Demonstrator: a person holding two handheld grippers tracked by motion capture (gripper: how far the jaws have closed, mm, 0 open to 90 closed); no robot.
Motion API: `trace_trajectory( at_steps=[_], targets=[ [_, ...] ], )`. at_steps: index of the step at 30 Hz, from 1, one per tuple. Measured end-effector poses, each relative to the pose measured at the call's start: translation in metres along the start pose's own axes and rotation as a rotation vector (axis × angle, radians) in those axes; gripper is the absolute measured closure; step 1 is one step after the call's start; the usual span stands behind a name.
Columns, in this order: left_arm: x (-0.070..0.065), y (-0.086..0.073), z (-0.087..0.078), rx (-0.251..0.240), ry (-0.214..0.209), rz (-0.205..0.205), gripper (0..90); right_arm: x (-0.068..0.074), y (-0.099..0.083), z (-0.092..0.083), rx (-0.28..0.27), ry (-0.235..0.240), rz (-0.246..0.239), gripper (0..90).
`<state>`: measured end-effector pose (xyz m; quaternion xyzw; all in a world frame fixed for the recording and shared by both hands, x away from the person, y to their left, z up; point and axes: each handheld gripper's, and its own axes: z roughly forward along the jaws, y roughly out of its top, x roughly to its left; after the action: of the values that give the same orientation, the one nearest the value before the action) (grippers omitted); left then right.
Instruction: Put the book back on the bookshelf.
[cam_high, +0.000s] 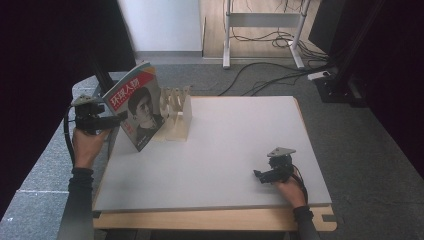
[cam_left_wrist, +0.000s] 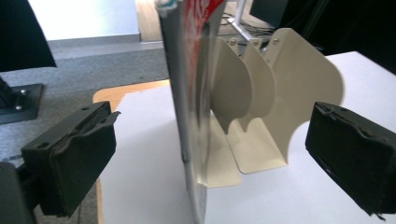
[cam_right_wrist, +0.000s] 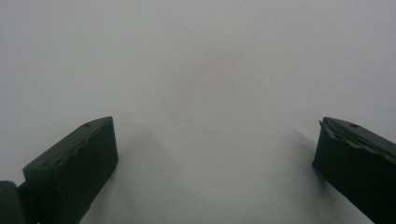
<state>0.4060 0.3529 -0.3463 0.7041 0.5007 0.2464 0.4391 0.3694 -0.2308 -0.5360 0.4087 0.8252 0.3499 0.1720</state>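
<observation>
A magazine (cam_high: 137, 105) with a red cover and a portrait stands upright, leaning against a cream metal file rack (cam_high: 177, 112) at the table's far left. In the left gripper view the magazine's edge (cam_left_wrist: 187, 116) stands between the jaws, which are spread wide apart and clear of it on both sides. The rack's dividers (cam_left_wrist: 280, 93) rise just behind it. My left gripper (cam_high: 119, 119) is open at the magazine's left edge. My right gripper (cam_high: 260, 175) rests low near the front right of the grey board (cam_high: 225, 150), open with nothing between its jaws (cam_right_wrist: 215, 140).
The grey board lies on a wooden tabletop (cam_high: 210, 220) that juts out at the front. Beyond the table, cables (cam_high: 270, 75) trail over the carpet near a white desk frame (cam_high: 265, 30). Dark curtains hang on both sides.
</observation>
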Motion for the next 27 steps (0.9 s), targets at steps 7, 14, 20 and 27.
trace_trajectory(
  at_steps=[7, 14, 20, 27],
  targets=[
    [-0.006, -0.009, -0.015, 0.008, -0.014, 0.025, 0.0, 0.000, 0.000, 0.000, -0.001, 0.001, -0.001, 0.0],
    [-0.017, -0.021, -0.027, 0.016, -0.039, 0.051, 0.0, 0.000, 0.000, 0.000, 0.000, 0.000, 0.000, 0.0],
    [-0.030, -0.030, -0.033, 0.009, -0.064, 0.079, 0.0, 0.000, 0.000, 0.000, 0.000, 0.000, 0.002, 0.0],
    [-0.051, -0.036, -0.033, 0.009, -0.105, 0.117, 0.0, 0.000, 0.000, 0.000, 0.000, -0.001, 0.001, 0.0]
  ],
)
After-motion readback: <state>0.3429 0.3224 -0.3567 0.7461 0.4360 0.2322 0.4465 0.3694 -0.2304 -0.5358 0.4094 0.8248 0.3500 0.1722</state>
